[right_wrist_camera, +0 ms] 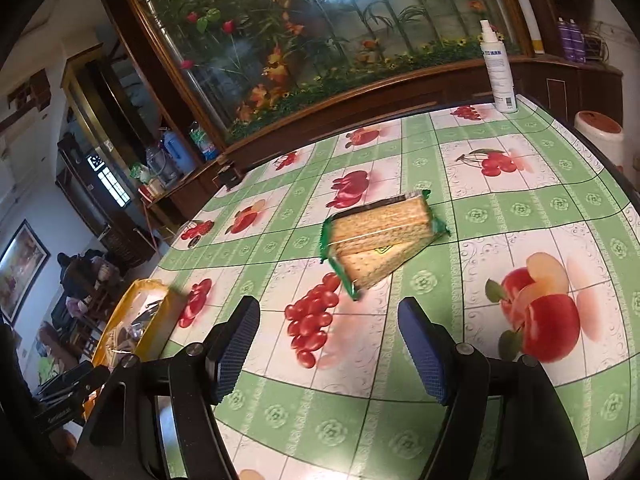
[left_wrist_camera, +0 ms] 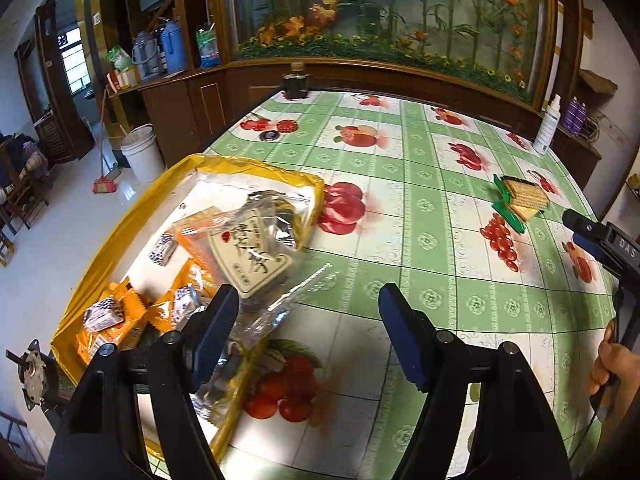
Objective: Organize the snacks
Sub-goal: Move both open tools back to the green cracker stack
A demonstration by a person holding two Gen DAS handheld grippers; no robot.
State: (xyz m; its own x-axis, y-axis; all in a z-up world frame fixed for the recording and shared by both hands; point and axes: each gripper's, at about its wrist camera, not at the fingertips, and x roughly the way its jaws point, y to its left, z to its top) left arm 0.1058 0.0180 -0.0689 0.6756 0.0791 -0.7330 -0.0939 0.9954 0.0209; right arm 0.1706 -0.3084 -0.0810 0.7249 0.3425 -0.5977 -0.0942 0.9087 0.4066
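Right wrist: cracker packets (right_wrist_camera: 382, 242) beyond empty, parted right gripper (right_wrist_camera: 329, 344)

The counter (right_wrist_camera: 476, 216) wears a green-and-white check printed with red fruit. The cracker packs (right_wrist_camera: 380, 240) are tan with green ends. The tray (left_wrist_camera: 120, 224) is yellow, holding orange packets (left_wrist_camera: 116, 328). Each tool (left_wrist_camera: 308, 320) (right_wrist_camera: 328, 344) is black with blue pads.

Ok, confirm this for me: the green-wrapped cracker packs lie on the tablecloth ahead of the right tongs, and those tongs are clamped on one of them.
Wrong on the grip. The right wrist view shows the right tongs open and empty, short of the cracker packs, which do lie on the tablecloth ahead of them.
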